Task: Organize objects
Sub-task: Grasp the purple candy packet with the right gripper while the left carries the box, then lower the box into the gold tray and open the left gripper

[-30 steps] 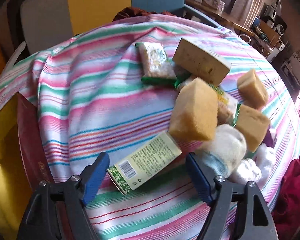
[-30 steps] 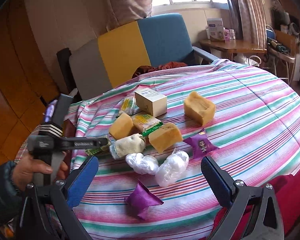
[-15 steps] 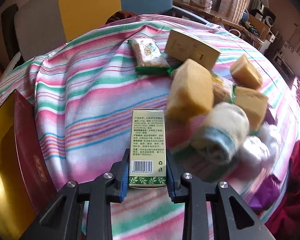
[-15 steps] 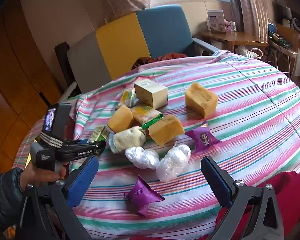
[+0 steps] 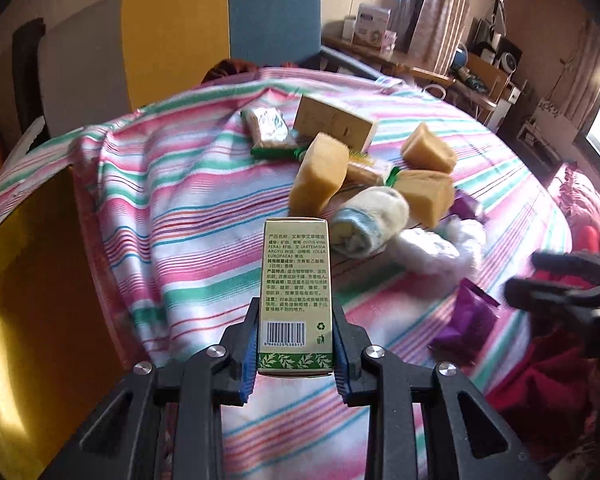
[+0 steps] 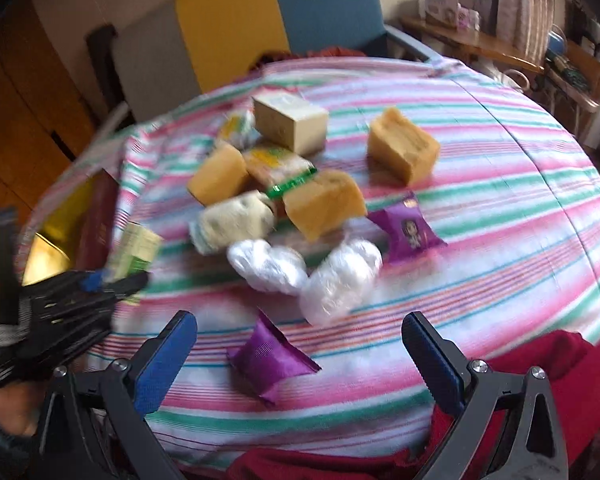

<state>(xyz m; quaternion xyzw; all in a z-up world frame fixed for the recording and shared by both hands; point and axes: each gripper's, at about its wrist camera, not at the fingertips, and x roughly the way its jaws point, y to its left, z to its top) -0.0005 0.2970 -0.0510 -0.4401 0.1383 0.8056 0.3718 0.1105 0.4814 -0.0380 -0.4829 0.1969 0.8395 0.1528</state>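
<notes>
Clamping the narrow green printed carton [image 5: 296, 292], the left gripper [image 5: 295, 354] had shut since a second earlier, when the carton lay flat between parted pads. It was now held off the striped tablecloth [image 5: 188, 216]. The right gripper [image 6: 300, 354] gaped over a purple foil sachet [image 6: 270, 354], seemingly untouched; yellow sponge blocks [image 6: 324, 204] lay beyond.

Motion-blurred left gripper [image 6: 112, 280] and green box [image 6: 136, 250] at right-wrist view's left edge
</notes>
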